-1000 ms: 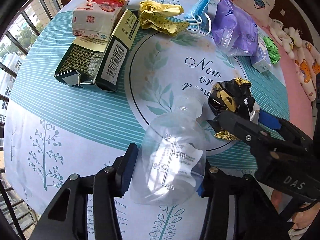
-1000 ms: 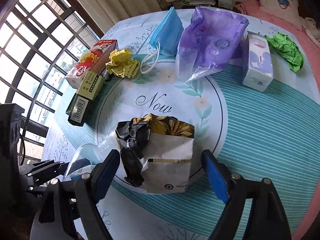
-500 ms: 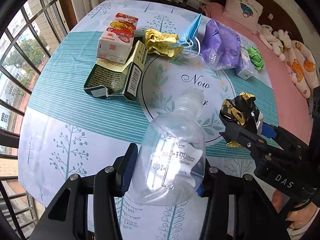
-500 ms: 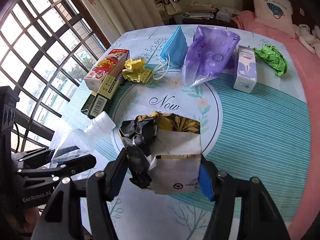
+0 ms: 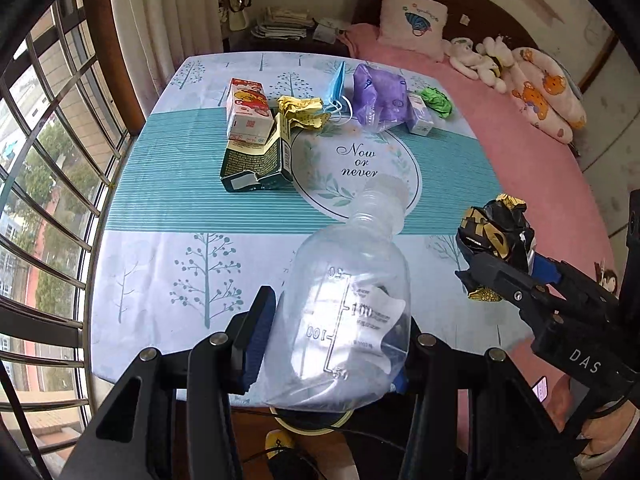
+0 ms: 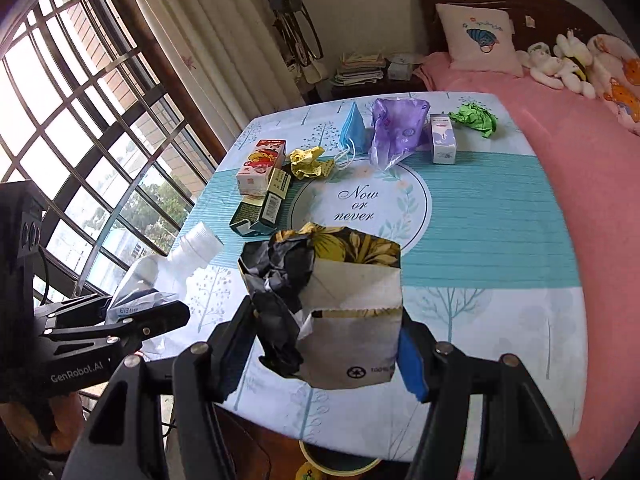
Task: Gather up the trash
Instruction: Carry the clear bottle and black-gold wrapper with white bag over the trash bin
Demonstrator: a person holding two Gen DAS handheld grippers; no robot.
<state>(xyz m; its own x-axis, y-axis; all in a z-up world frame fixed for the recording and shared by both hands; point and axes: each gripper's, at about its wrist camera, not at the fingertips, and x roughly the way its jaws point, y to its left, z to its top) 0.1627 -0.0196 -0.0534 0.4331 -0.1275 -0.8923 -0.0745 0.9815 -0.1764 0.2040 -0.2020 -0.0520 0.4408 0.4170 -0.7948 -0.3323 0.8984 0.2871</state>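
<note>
My left gripper (image 5: pixel 332 344) is shut on a clear plastic bottle (image 5: pixel 348 304) and holds it above the table's near edge; it also shows in the right wrist view (image 6: pixel 176 268). My right gripper (image 6: pixel 328 344) is shut on a crumpled black-and-gold paper bag (image 6: pixel 332 300), seen at right in the left wrist view (image 5: pixel 496 236). On the table lie a red-and-white carton (image 5: pixel 246 108), a dark green box (image 5: pixel 256 160), yellow crumpled paper (image 5: pixel 302 114), a blue face mask (image 5: pixel 336 84), a purple plastic bag (image 5: pixel 380 96), a small white box (image 5: pixel 420 118) and green crumpled paper (image 5: pixel 438 100).
The table carries a teal-and-white cloth (image 5: pixel 180 208). A bin rim (image 6: pixel 340 466) shows below the table's near edge. Barred windows (image 5: pixel 44 152) stand at left. A pink bed (image 5: pixel 532 152) with a pillow and soft toys lies at right.
Both grippers have lifted and drawn back toward the table's near edge with the bottle and the paper bag. The right gripper closed on the bag.
</note>
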